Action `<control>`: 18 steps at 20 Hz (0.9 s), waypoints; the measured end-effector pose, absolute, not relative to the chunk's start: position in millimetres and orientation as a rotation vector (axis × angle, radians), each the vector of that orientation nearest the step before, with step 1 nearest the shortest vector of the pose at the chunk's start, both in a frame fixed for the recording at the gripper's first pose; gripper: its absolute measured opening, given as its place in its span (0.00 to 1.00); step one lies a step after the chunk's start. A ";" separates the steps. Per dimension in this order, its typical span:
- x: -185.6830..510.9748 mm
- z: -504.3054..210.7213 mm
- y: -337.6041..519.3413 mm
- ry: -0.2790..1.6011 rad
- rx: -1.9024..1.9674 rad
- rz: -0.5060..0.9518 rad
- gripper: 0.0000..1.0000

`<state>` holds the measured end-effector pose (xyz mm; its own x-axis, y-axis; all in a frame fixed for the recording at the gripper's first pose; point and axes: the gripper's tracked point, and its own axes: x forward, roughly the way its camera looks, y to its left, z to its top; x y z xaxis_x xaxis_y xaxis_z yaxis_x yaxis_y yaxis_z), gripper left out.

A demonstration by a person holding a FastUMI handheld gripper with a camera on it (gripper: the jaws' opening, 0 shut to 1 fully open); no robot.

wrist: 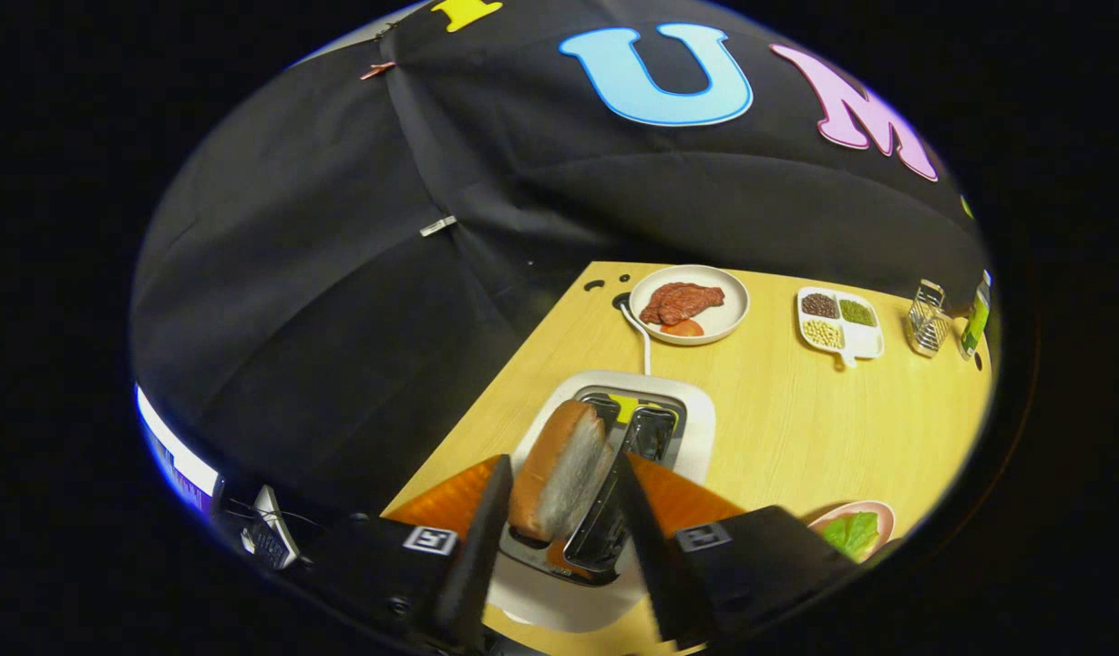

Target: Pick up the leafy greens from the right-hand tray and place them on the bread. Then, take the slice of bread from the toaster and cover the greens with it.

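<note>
One slice: bread slice (559, 469) standing up out of the toaster (614, 437), between the fingers.
Claw: gripper (559, 497) spread wide, fingers flanking the slice, apparently not yet pressing.
Greens: leafy greens (853, 532) already on a pink plate (874, 510), right of the fingers.
Handling: light, soft, crumbly; likely dents under a hard squeeze.
Hold: across the flat faces, near the top crust, gentle pressure.
Beyond: plate of meat (689, 303), divided dish of beans (839, 323).

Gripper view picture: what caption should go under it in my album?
Gripper open around a bread slice rising from the toaster, leafy greens waiting on a pink plate nearby.
</note>
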<state>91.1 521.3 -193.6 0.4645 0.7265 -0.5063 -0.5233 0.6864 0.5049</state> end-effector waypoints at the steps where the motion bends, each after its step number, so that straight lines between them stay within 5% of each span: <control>1: 88.9 -192.8 522.5 0.776 0.317 0.780 0.40; 2: 88.7 -187.5 523.6 0.770 0.321 0.779 0.22; 4: 89.0 -183.4 521.7 0.746 0.315 0.780 0.11; 18: 87.7 -74.7 442.0 0.576 0.392 0.824 0.11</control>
